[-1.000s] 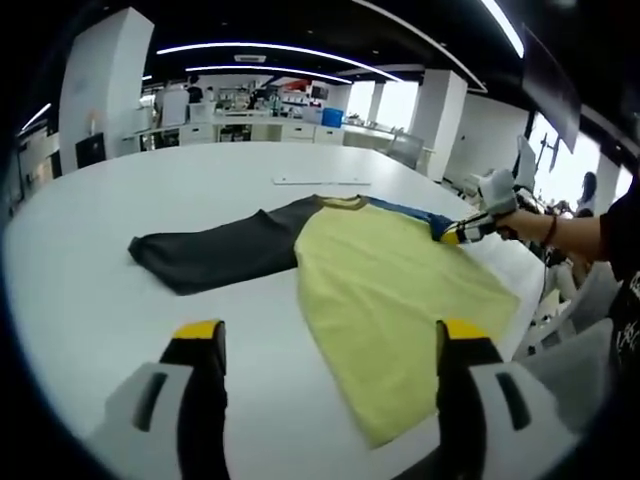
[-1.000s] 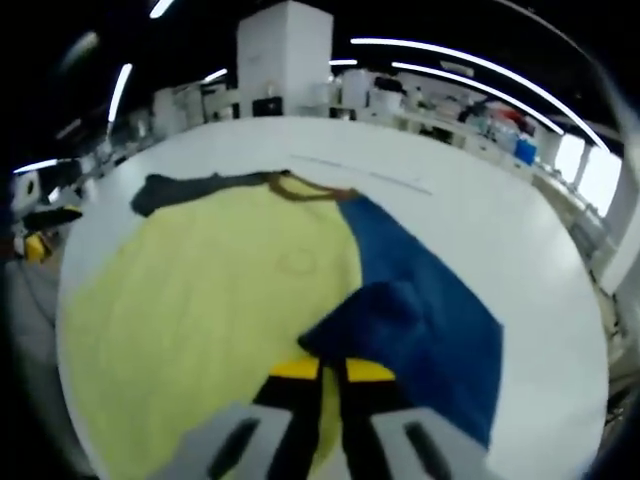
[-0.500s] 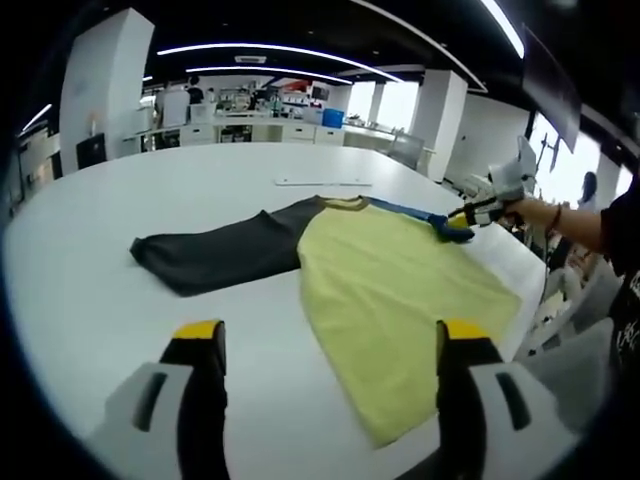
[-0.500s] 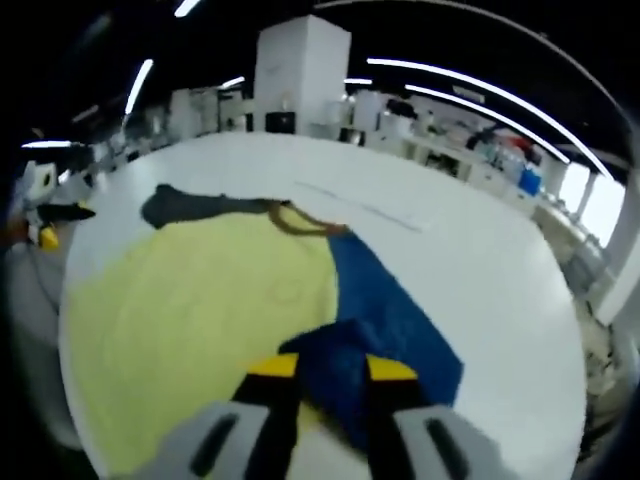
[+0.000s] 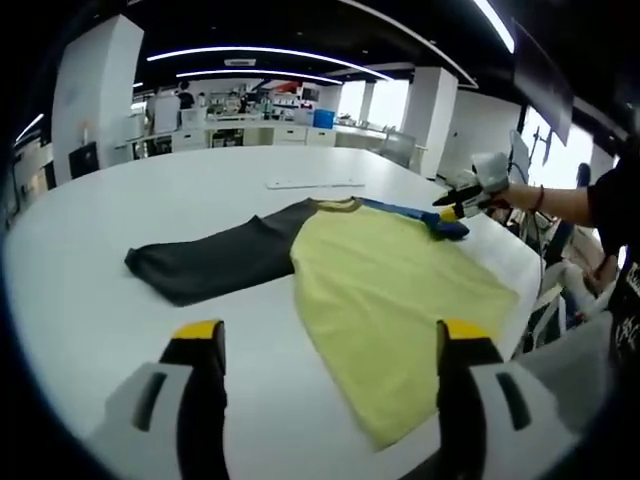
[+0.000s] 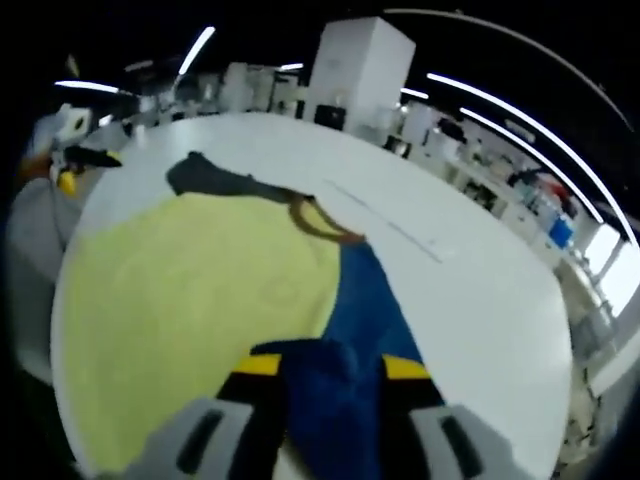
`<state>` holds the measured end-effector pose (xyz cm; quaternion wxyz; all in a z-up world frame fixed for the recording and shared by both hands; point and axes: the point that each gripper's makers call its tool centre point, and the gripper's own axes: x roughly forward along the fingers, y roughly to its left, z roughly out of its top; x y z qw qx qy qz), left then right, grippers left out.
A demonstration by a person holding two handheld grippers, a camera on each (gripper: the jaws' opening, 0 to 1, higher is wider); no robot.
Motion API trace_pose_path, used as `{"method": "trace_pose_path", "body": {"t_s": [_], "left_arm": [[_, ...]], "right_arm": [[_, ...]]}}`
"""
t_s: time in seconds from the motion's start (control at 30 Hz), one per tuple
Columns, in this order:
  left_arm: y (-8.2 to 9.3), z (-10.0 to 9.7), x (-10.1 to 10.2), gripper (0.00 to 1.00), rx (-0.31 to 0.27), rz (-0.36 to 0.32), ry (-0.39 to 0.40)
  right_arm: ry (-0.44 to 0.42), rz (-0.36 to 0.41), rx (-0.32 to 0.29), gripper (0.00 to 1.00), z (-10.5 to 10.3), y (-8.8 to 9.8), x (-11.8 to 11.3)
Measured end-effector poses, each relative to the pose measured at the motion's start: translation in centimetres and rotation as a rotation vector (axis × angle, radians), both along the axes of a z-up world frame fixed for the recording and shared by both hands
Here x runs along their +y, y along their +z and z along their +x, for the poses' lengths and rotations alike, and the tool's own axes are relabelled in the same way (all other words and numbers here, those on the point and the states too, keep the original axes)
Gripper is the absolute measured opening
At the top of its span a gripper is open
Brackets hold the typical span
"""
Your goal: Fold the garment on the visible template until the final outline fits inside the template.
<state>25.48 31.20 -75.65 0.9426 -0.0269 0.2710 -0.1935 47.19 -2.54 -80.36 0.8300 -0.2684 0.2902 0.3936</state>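
Left tool point(image 5: 328, 345): jaws spread wide, holding nothing; it hovers above the near edge of the surface point(image 5: 90, 290), apparently waiting clear of the fold.
Garment point(image 5: 390, 285): lies flat on the white surface, yellow body toward the near right edge, collar toward the far side.
Dark sleeve point(image 5: 205, 262): spread flat toward the left edge, not yet folded.
Template: a thin pale strip point(image 5: 313, 184) lies beyond the collar; whether it marks the template cannot be told.
Blue sleeve point(image 6: 352, 345): doubled over at the body's right side, bunched between the jaws.
Right tool point(image 6: 333, 367): jaws part-open around the blue sleeve; whether they grip the cloth cannot be told. Judged purpose: laying this sleeve inward over the yellow body.
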Motion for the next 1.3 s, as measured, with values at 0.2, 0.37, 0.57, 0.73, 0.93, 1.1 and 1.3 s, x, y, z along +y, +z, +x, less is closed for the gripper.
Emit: {"method": "trace_pose_path", "body": {"t_s": [0.2, 0.37, 0.57, 0.73, 0.93, 1.1, 1.3], "left_arm": [[-0.3, -0.2, 0.5, 0.84, 0.015, 0.012, 0.005], [-0.4, -0.3, 1.0, 0.83, 0.026, 0.018, 0.011], [-0.6, -0.4, 1.2, 0.83, 0.036, 0.025, 0.017], [-0.9, -0.5, 1.2, 0.83, 0.049, 0.031, 0.017], [-1.1, -0.1, 1.3, 0.82, 0.057, 0.032, 0.017], [-1.2, 0.0, 1.0, 0.81, 0.067, 0.043, 0.007], [-0.5, 0.5, 1.1, 0.81, 0.028, -0.007, 0.035]], "right_arm": [[0.064, -0.006, 0.023, 0.27, 1.2, -0.4, 0.2], [0.148, 0.007, 0.062, 0.27, 1.2, -0.6, 1.6], [0.227, 0.002, 0.122, 0.24, 1.0, -1.7, 2.7], [0.248, 0.003, 0.185, 0.22, 0.8, -2.6, 2.8], [0.301, -0.052, 0.241, 0.18, -0.1, -3.5, 2.7], [0.31, -0.085, 0.24, 0.14, 0.4, -3.9, 2.5], [0.294, -0.09, 0.245, 0.03, 0.3, -3.6, 2.3]]}}
